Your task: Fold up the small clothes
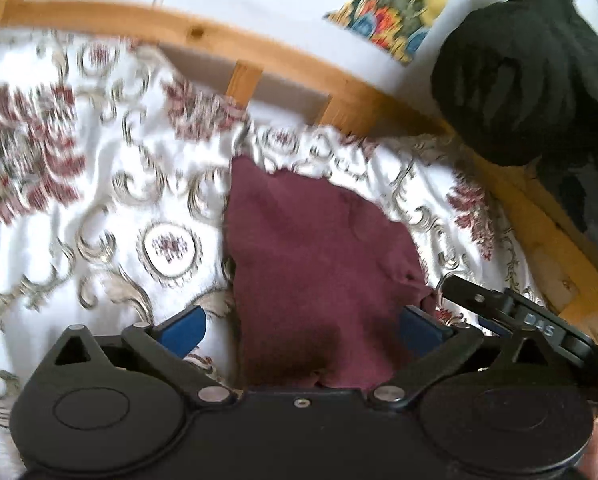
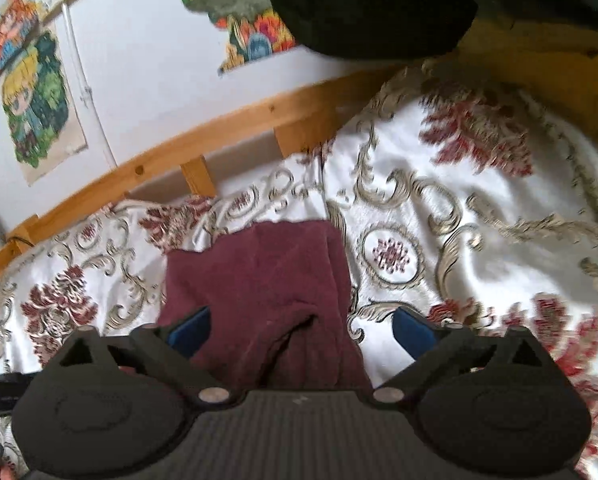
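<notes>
A small maroon garment lies on a white bedspread with a red and gold floral pattern. My left gripper is open, its blue pads wide apart on either side of the garment's near edge. In the right wrist view the same garment lies partly folded, with a crease near its front. My right gripper is open too, its left pad over the cloth and its right pad over the bedspread. The right gripper's black body shows at the right of the left wrist view.
A wooden bed rail runs along the far side of the bed against a white wall with colourful pictures. A black gloved hand is at the upper right; a dark shape fills the top of the right wrist view.
</notes>
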A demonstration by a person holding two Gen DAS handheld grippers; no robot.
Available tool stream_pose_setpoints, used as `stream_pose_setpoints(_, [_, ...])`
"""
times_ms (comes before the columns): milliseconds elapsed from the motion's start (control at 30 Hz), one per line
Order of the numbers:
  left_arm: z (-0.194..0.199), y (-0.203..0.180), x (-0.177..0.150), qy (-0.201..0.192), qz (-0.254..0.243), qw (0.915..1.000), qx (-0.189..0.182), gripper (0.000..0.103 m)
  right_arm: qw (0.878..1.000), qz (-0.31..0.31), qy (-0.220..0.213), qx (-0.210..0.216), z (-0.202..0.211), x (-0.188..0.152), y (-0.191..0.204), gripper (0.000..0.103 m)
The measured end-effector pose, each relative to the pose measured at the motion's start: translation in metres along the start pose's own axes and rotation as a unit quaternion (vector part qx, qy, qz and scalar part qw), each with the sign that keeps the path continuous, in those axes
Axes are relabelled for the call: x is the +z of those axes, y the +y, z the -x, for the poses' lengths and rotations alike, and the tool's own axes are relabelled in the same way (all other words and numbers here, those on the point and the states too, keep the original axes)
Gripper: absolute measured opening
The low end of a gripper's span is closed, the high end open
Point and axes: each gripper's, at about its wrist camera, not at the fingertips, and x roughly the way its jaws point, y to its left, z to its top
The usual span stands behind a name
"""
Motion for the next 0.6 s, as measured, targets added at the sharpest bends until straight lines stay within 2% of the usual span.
stream_pose_setpoints(233, [0.049, -0.002, -0.011, -0.036, -0.019, 0.9991, 0.012, 0.102, 0.999, 0.031, -0.031, -0.009, 0.058, -0.008, 0.015, 0.103])
stream_pose_setpoints(400, [0.085, -0.004, -0.019, -0.062, -0.041, 0.9970, 0.022, 0.102, 0.998, 0.055, -0.035, -0.005, 0.095, -0.019, 0.029, 0.103])
stream_pose_setpoints(600, [0.124, -0.007, -0.041, -0.062, -0.059, 0.9958, 0.032, 0.102, 0.997, 0.068, -0.030, 0.000, 0.140, -0.045, 0.043, 0.103])
